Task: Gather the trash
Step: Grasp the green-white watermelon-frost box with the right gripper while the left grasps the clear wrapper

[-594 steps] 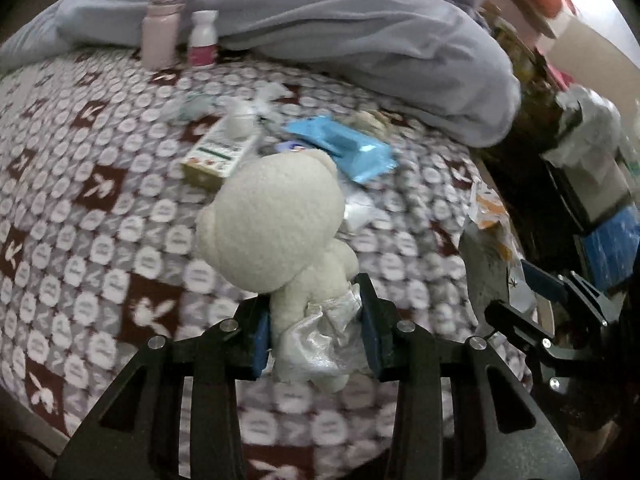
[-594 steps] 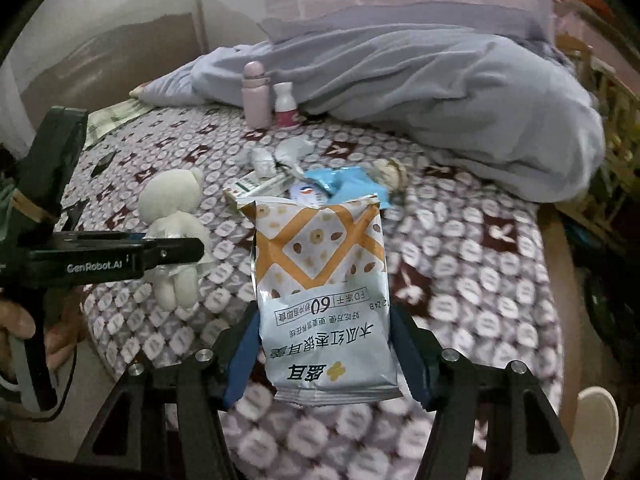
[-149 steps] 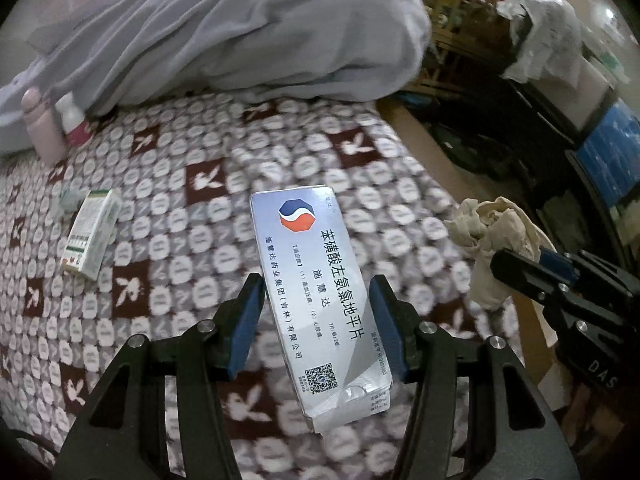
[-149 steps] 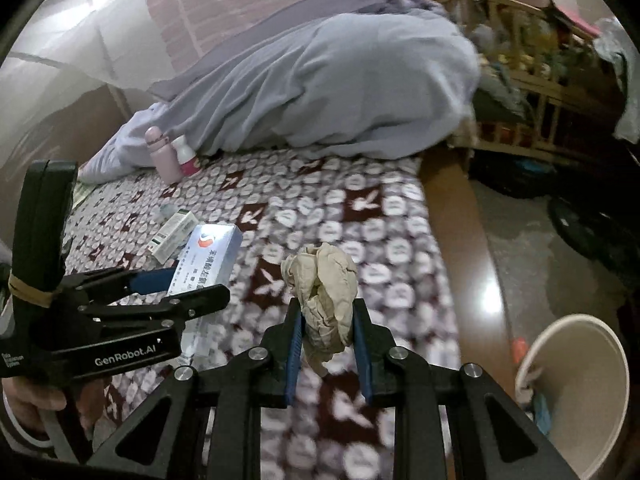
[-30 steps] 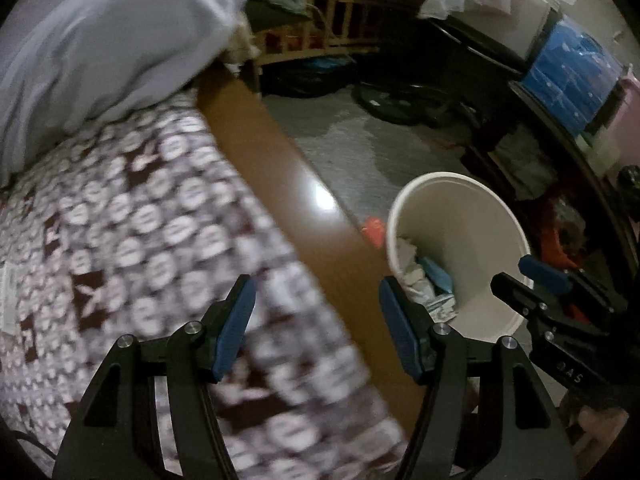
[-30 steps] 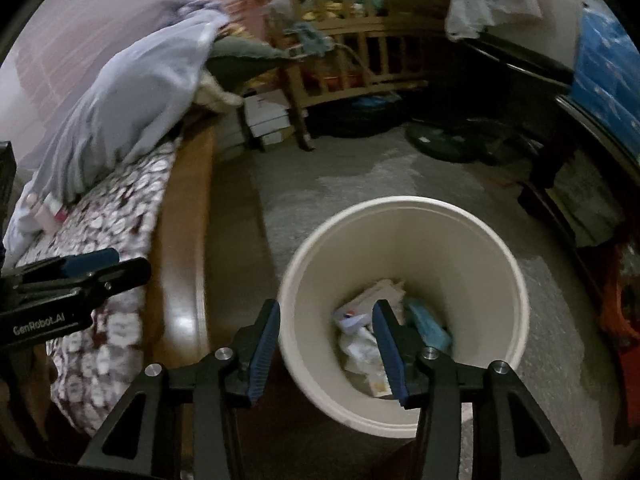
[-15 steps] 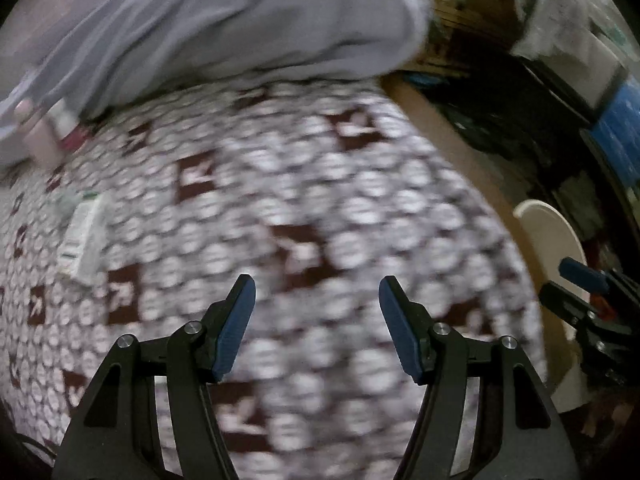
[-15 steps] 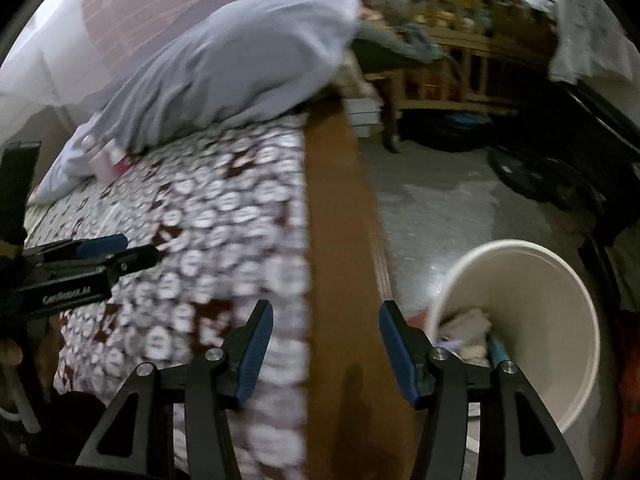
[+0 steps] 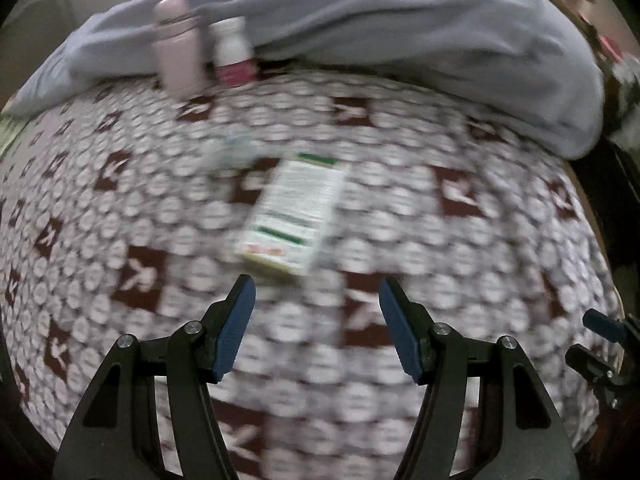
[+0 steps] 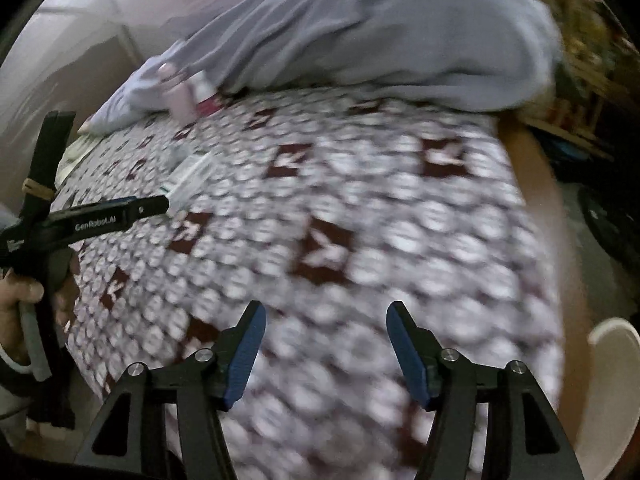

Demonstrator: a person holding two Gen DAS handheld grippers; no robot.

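A white and green carton box (image 9: 294, 212) lies flat on the patterned bedspread (image 9: 460, 240), just beyond my left gripper (image 9: 316, 308), which is open and empty. A small crumpled clear wrapper (image 9: 236, 148) lies behind the box. In the right wrist view the box (image 10: 192, 174) shows at the left, near the left gripper's fingertips (image 10: 158, 204). My right gripper (image 10: 324, 336) is open and empty above the bedspread (image 10: 360, 220). The cream trash bin (image 10: 612, 392) shows at the lower right edge, beside the bed.
A pink bottle (image 9: 176, 46) and a white bottle with a pink label (image 9: 232, 52) stand at the far side against a grey duvet (image 9: 400, 20). The bed's wooden edge (image 10: 536, 184) runs along the right. Both views are motion-blurred.
Both grippers have swung from the bin back over the bed. The left gripper has closed in on the white and green box, now right ahead of its fingers.
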